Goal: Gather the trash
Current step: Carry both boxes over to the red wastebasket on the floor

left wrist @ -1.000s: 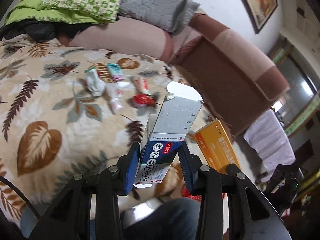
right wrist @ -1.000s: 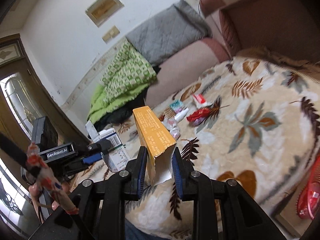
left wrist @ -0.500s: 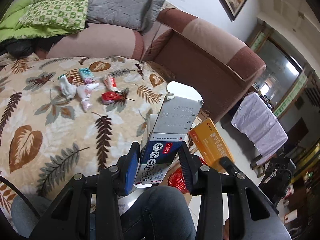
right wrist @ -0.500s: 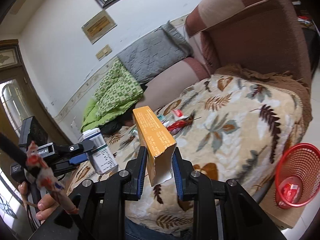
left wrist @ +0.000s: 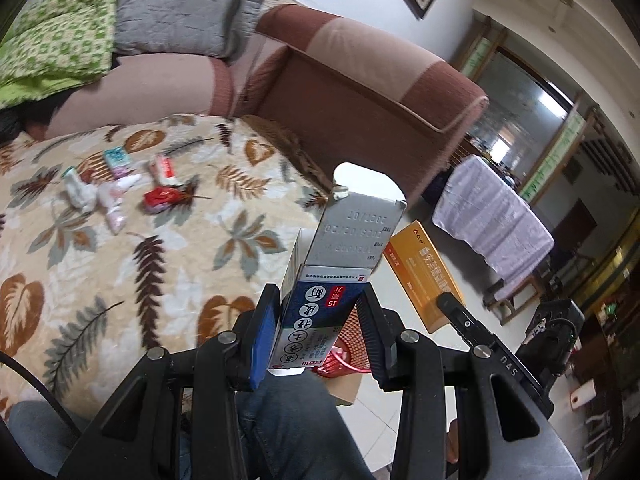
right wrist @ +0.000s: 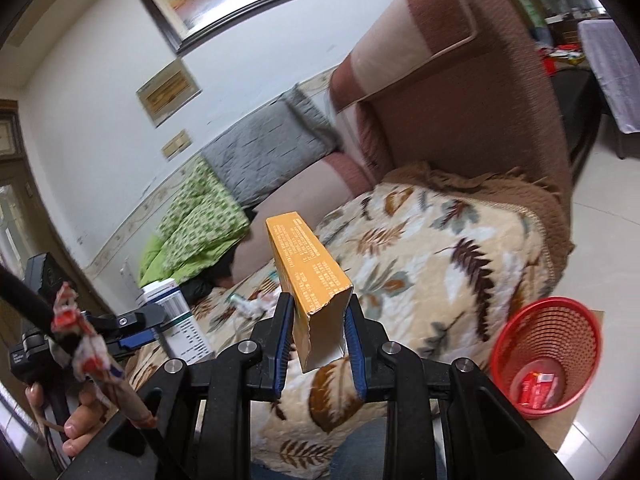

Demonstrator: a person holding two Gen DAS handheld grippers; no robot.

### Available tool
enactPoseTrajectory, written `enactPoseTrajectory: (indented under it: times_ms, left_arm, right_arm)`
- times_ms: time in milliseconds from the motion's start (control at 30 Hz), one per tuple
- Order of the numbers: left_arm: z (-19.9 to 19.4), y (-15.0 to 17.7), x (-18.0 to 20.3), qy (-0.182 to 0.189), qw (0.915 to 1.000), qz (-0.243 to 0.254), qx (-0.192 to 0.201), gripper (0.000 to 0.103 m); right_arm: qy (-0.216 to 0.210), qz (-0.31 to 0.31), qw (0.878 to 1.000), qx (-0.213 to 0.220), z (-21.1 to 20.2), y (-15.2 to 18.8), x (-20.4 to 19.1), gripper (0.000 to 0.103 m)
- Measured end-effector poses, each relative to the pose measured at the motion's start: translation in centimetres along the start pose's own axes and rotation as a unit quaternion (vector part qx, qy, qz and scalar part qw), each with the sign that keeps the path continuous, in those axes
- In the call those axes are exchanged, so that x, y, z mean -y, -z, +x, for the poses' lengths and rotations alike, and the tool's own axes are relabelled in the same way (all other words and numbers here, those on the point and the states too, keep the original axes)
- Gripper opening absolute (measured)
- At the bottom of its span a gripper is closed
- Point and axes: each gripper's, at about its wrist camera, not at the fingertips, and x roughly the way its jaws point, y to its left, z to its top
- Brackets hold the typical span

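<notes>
Both cartons are being carried toward the round red plastic mesh basket [right wrist: 548, 360], which is standing on the tiled floor just past the corner of the leaf-patterned beige blanket [right wrist: 432, 248]; one red packet is already lying inside it. To do this step well, each carton probably needs bringing right over the basket's rim before the grip is eased, since a long light box let go early could catch the rim and tip out, and dropping one at a time would likely keep the tools from crowding each other. The left tool [left wrist: 316, 336] is pinching the lower part of a tall blue-and-white cardboard medicine carton [left wrist: 320, 300], its top flap standing open, with the jaws closed only as far as the carton's width. The right tool [right wrist: 318, 340] is pinching the torn open end of a long orange cardboard box [right wrist: 308, 276], the jaws likewise narrowed to the box's width. Well back from the basket, a cluster of small wrappers [left wrist: 120, 196] is lying on the blanket, not yet collected.
</notes>
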Motion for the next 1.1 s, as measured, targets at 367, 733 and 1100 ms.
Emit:
enactPoseTrajectory:
  times_ms: [367,733,1100]
  left_arm:
    - [5.8,-1.3,6.1,0.058,0.9964,0.046,-0.042,0.038]
    - [13.9,0.2,9.6,0.095,0.9883,0.041,-0.112,0.038]
    - [19.2,1.0,12.0,0.092,0.9844,0.063,-0.136,0.038]
  right_arm:
    - [0.081,0.042,0.995,0.051,-4.3,-1.3,5.4,0.028]
    - [0.137,0.103,0.984,0.046,-5.7,-0.5,11.4,0.028]
    - [0.167,0.135,0.976,0.044,-6.0,0.4,14.5,0.028]
